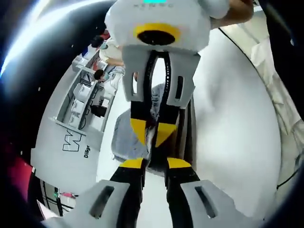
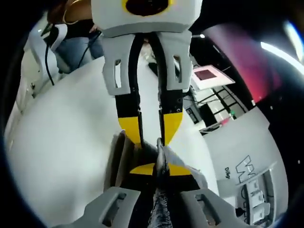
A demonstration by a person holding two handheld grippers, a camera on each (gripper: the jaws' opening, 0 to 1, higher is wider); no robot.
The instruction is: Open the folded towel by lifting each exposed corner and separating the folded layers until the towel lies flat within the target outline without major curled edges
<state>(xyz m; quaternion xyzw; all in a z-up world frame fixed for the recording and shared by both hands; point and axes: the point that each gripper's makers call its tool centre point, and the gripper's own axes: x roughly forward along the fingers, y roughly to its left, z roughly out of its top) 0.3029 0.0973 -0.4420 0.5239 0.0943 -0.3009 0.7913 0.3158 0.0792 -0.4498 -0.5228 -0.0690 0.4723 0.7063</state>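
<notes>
Towel [image 1: 124,137] (mostly hidden) — between both grippers

Towel [image 1: 124,137]: soft grey cloth, matt, with a fine woven texture (seen closest in the right gripper view). Table [image 1: 228,133]: smooth white surface, matt. Left gripper [image 1: 156,164] and right gripper [image 2: 157,168]: white moulded plastic bodies, slightly glossy, black jaws with yellow matt tips, apparently plastic.

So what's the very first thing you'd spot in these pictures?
Two yellow-tipped grippers meeting nose to nose over a white table. In the left gripper view, the left gripper and the right gripper both pinch a grey towel. In the right gripper view, the right gripper clamps that towel's edge.
</notes>
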